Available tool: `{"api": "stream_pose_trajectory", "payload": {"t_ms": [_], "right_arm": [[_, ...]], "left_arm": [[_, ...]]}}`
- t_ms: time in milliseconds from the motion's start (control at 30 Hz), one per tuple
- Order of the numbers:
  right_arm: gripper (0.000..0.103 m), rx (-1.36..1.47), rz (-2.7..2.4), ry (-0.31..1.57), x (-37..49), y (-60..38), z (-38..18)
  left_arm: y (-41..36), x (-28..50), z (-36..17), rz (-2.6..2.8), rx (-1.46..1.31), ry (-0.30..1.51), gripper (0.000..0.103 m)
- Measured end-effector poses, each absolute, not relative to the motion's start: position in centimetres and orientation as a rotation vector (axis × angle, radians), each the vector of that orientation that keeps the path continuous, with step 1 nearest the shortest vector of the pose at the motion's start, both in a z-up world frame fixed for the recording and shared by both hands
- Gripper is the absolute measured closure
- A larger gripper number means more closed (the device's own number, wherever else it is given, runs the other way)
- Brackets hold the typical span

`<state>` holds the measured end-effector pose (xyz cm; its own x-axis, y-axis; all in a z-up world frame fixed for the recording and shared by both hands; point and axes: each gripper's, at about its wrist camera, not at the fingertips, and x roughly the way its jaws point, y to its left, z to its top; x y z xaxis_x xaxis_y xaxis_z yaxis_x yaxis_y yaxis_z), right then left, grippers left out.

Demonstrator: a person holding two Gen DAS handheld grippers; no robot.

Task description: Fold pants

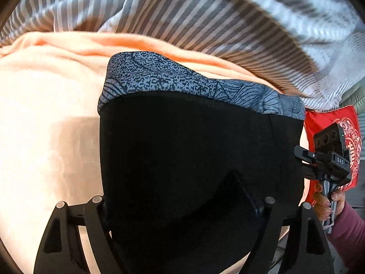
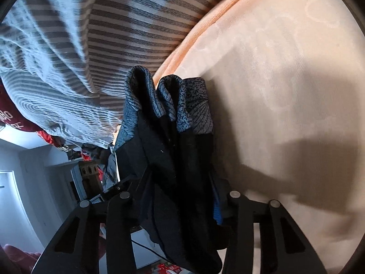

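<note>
While both grippers clench the black stretch-fabric pants with grey patterned waistband (image 1: 200, 150), hanging ahead of my left gripper (image 1: 182, 207) and right gripper (image 2: 180, 196), I judge them light, limp, best pinched at edges.

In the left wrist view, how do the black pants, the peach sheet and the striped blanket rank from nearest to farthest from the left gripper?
1. Black pants: held in the left gripper, center.
2. Peach sheet: under and behind the pants, mostly left.
3. Striped blanket: beyond the sheet, across the top.
</note>
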<state>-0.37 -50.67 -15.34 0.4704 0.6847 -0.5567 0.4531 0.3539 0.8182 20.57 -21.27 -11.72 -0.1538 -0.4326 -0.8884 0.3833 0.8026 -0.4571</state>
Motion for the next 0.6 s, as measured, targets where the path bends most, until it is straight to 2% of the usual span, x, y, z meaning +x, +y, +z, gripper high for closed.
{"api": "stream_pose_trajectory", "payload": {"t_ms": [367,600], "right_arm": [[0.057,1.298,0.208,1.113,-5.5,-51.6,-12.1],[0.057,1.309,0.160,1.141,-9.5,-52.5,-13.3]], "left_arm": [[-23.8,15.7,-8.9,-0.745,-0.019,1.574,0.019],[-24.1,12.7,-10.8,-0.698,-0.020,1.612,0.019]]}}
